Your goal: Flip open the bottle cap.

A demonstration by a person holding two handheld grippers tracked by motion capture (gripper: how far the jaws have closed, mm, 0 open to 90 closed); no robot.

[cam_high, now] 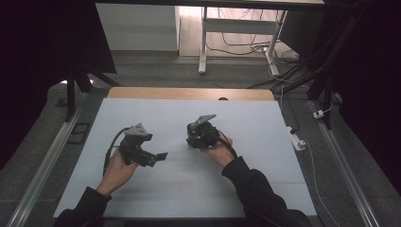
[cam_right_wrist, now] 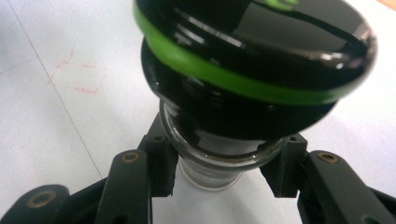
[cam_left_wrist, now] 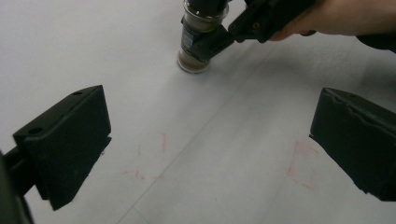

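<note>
The broad, pale grey surface (cam_high: 156, 189) carries faint red pen marks (cam_left_wrist: 149, 161) and one standing thing; the right hand-held gripper (cam_high: 195, 141) is clenched around it, and the left hand-held gripper (cam_high: 163, 156) sits released nearby, its two black jaws spread wide with nothing between them, aimed across the surface toward the other. The thing is a small clear glass jar with a wide black cap ringed in green (cam_right_wrist: 243, 70); it stands upright near the middle of the surface, with a brownish layer at its foot (cam_left_wrist: 192, 63). The right pads press the glass body just under the cap, one on each side. Glass and glossy plastic are stiff and slick, so I judge the jar fairly light but liable to slip or crack if dropped; the narrow body below the cap looks the safest hold, while the free jaws would suit the broad cap's rim for twisting.
</note>
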